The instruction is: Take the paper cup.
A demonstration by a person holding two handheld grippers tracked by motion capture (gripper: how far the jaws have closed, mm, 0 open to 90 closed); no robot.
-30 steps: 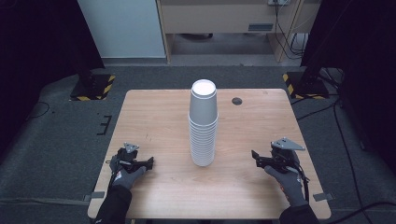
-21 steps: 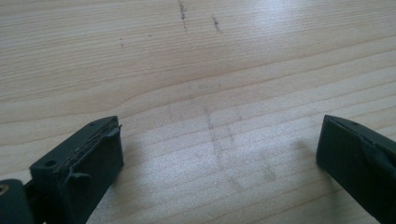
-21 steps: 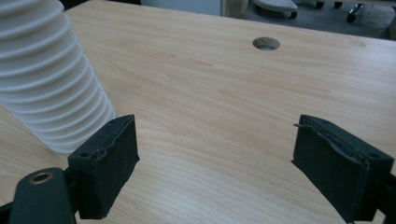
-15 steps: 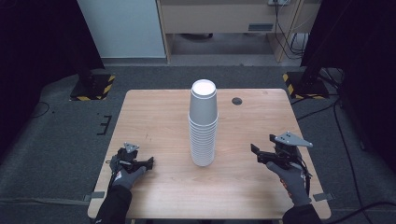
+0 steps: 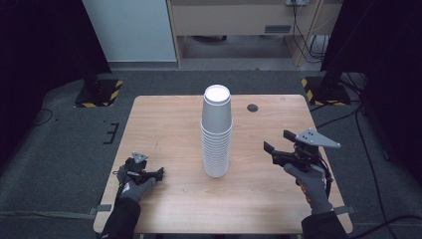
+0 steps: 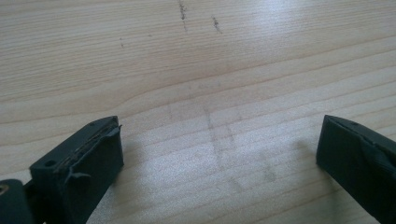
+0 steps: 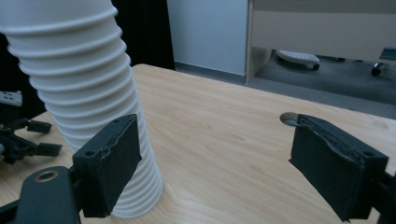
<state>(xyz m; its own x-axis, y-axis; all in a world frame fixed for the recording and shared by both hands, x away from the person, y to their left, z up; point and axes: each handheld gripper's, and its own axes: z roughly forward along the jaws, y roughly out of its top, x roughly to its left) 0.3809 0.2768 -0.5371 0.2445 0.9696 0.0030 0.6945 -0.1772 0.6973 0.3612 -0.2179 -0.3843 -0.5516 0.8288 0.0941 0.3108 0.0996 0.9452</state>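
A tall stack of white paper cups [image 5: 217,132] stands upright in the middle of the wooden table [image 5: 174,119]. My right gripper [image 5: 274,144] is lifted off the table to the right of the stack, open, its jaws pointing at the cups with nothing between them. In the right gripper view the ribbed stack [image 7: 88,93] rises just behind the left jaw, and the gripper [image 7: 217,161] stays apart from it. My left gripper [image 5: 155,174] rests low at the table's front left, open and empty. Bare wood [image 6: 215,93] lies between its jaws [image 6: 219,154].
A small dark round hole [image 5: 253,107] sits in the table's far right part, also seen as a grommet [image 7: 288,118] beside the right jaw. Black stands with yellow-striped bases [image 5: 97,94] flank the table on the grey carpet. A white cabinet stands behind.
My right gripper has risen and shifted a little left toward the cup stack. The left gripper and the cups have stayed put.
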